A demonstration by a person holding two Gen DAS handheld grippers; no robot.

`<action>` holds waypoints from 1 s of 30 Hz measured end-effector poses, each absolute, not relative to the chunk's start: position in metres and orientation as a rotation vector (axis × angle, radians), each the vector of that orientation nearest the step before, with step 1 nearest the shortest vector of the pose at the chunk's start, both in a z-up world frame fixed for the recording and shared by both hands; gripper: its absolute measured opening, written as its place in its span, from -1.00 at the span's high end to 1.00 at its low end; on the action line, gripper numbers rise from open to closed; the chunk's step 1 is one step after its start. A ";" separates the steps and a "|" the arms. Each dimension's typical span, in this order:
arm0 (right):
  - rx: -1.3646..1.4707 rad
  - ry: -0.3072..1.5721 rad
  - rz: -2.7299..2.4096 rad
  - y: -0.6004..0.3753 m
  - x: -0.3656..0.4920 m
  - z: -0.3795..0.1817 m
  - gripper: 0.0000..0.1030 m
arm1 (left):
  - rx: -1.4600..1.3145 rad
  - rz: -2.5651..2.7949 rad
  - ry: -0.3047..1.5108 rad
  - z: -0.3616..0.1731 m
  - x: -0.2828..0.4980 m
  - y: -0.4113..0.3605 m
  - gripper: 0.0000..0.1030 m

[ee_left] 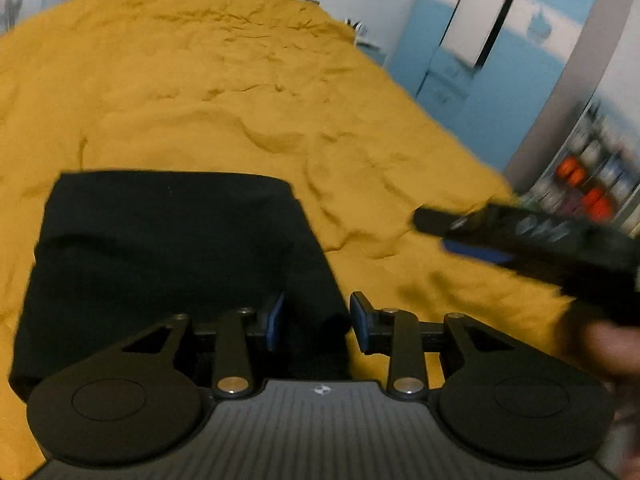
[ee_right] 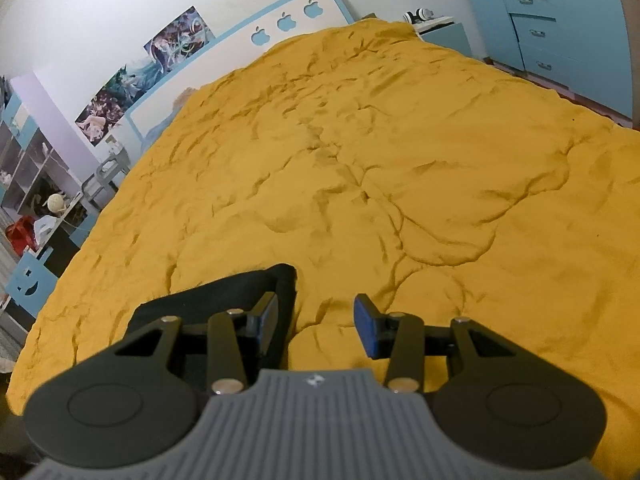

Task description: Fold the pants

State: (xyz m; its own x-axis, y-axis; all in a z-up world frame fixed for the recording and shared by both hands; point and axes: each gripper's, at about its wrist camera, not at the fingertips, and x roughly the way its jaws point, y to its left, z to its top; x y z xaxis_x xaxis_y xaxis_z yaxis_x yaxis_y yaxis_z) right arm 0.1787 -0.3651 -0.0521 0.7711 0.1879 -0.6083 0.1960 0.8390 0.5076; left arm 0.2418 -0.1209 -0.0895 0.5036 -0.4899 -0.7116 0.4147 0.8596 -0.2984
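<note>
The black pants [ee_left: 168, 264] lay folded into a compact rectangle on the mustard-yellow bedspread [ee_left: 208, 92]. The left gripper [ee_left: 316, 320] stood over the fold's right edge, jaws apart, cloth between the pads but not pinched. The right gripper [ee_right: 316, 324] hovered beside the pants, jaws likewise parted and holding nothing.

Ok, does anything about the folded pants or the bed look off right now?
Nothing stands out. The black pants lie in a compact folded block on the mustard bedspread, edges fairly square. The bedspread is wrinkled all over, nothing spilled or torn. The left gripper straddles the pants' near corner.
</note>
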 end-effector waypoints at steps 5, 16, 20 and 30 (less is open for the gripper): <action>0.631 0.719 0.071 -0.355 0.182 -0.056 0.24 | -0.175 -0.509 0.816 -0.069 0.228 -0.074 0.17; 0.654 0.749 0.229 -0.319 0.184 -0.063 0.24 | -0.395 -0.236 0.802 -0.082 0.230 0.044 -0.13; 0.653 0.777 0.257 -0.307 0.187 -0.071 0.24 | -0.416 -0.240 0.828 -0.096 0.236 0.049 -0.20; 0.694 0.677 0.299 -0.310 0.177 -0.053 0.86 | -0.531 -0.365 0.769 -0.097 0.227 0.060 0.74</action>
State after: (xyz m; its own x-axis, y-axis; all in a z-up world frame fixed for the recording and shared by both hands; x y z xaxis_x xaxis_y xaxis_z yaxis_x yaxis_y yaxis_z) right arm 0.1766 -0.3100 -0.0534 0.7492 0.4652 -0.4716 -0.0347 0.7385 0.6733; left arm 0.2268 0.0603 -0.0968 0.6669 -0.4945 -0.5575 0.1194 0.8093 -0.5751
